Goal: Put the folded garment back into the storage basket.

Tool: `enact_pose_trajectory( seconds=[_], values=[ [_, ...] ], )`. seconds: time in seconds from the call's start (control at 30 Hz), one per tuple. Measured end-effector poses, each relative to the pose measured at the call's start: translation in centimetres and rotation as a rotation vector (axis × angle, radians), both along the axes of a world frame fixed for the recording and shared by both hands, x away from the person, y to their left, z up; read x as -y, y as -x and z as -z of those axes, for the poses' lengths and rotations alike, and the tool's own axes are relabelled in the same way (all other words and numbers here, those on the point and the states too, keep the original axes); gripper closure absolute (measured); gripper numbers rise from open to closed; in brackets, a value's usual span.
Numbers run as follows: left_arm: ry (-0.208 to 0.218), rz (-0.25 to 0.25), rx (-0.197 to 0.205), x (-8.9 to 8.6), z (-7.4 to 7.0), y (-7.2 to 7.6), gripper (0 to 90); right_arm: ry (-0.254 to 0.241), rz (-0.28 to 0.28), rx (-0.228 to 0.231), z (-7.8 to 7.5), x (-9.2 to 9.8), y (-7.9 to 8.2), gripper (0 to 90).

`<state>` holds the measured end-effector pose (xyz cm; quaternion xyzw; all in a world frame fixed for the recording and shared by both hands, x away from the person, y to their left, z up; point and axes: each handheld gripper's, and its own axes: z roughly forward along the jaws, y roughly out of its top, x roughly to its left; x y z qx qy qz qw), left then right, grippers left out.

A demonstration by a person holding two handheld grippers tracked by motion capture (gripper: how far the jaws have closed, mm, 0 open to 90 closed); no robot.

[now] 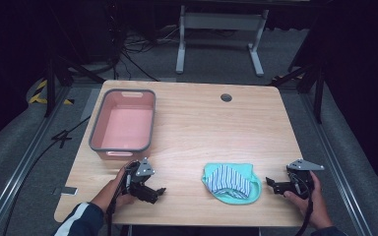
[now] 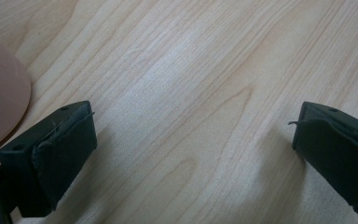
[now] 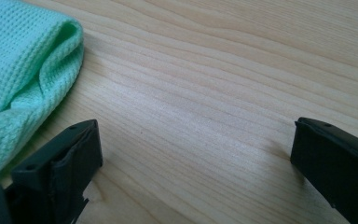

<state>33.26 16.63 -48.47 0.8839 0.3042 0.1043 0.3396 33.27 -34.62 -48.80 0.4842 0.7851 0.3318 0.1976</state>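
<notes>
Cloths (image 1: 231, 181) two, folded, pink bin (image 1: 96, 132) one, left gripper (image 1: 153, 192) released, right gripper (image 1: 270, 185) released

Pale wood-grain table (image 1: 197, 123), smooth with a soft sheen. Mint cloth (image 1: 231, 182) in a waffle weave, matt and nubbly, folded around a striped fabric part (blue and white). Pink bin (image 1: 123, 125) of smooth plastic with a grey rim. Matt black pads (image 2: 65, 149) on the gripper jaws, rubbery-looking, slightly frayed at the edges.
</notes>
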Motion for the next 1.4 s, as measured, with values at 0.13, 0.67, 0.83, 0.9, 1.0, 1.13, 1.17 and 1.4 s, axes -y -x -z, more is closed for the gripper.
enact_pose_trajectory(
  seconds=[0.13, 0.67, 0.83, 0.9, 1.0, 1.13, 1.17, 1.4],
  values=[
    [0.001, 0.006, 0.000, 0.0, 0.0, -0.1, 0.0, 0.000, 0.000, 0.000, 0.0, 0.0, 0.0, 2.3],
    [-0.010, 0.026, 0.004, -0.1, -0.2, 0.1, 1.9, -0.009, 0.023, 0.011, -0.3, 0.5, 0.5, 18.7],
    [-0.005, 0.079, 0.007, 1.1, -0.4, 0.2, 10.5, -0.019, 0.017, 0.019, -0.4, 0.4, 0.6, 25.9],
    [-0.006, 0.083, 0.012, 1.6, -0.6, 0.3, 14.5, -0.023, 0.008, 0.020, -0.4, 0.4, 0.6, 29.1],
    [-0.017, 0.101, 0.010, 2.7, -1.0, 0.2, 23.2, -0.040, -0.033, 0.034, -1.0, 0.1, 1.0, 40.8],
    [0.026, 0.101, 0.002, 4.2, -1.6, -0.4, 26.1, -0.035, -0.080, 0.070, -2.1, -1.0, 1.5, 49.5],
    [0.023, 0.106, 0.007, 4.6, -1.7, -0.5, 26.1, -0.032, -0.100, 0.074, -2.4, -1.5, 1.6, 50.4],
    [0.053, 0.119, 0.019, 8.4, -2.8, -2.0, 30.2, -0.072, -0.135, 0.072, -3.2, -3.1, 1.6, 49.5]
  ],
)
